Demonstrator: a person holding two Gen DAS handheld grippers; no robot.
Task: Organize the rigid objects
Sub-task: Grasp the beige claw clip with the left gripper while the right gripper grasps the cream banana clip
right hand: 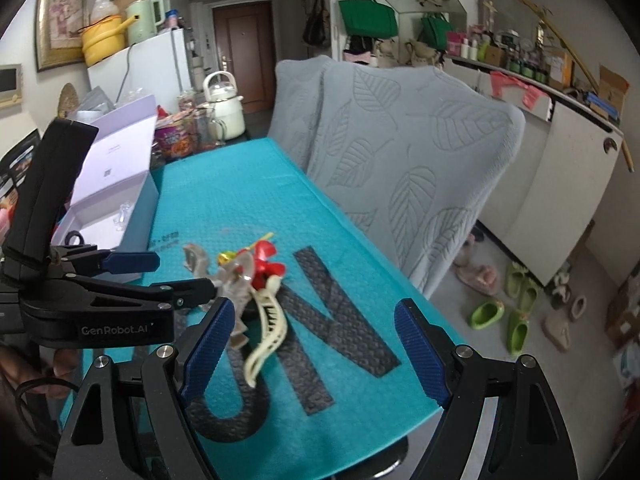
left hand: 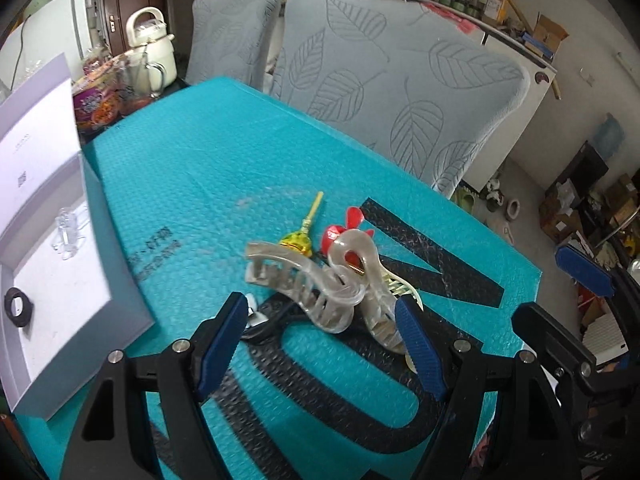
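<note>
Left tongs [left hand: 320,344]: your blue pads stand well apart and grip nothing; the clear hair claw [left hand: 316,284] lies between and just ahead of the tips, not touched by either pad.
Right tongs [right hand: 316,348]: also spread wide and empty; the cream hair claw [right hand: 266,336] lies near your left pad, just inside the gap.
Just beyond the claws: a red bow clip [left hand: 340,232] and a yellow-green pin [left hand: 302,236] lie against the clear claw's far side.
Counter [left hand: 200,160]: a teal bubble mat with black letters carries the whole pile.
Left of your left tongs: an open white box [left hand: 64,264] holds a small clear clip [left hand: 68,232] and a black ring [left hand: 18,306].
Far side: grey leaf-patterned chairs [left hand: 400,80].
</note>
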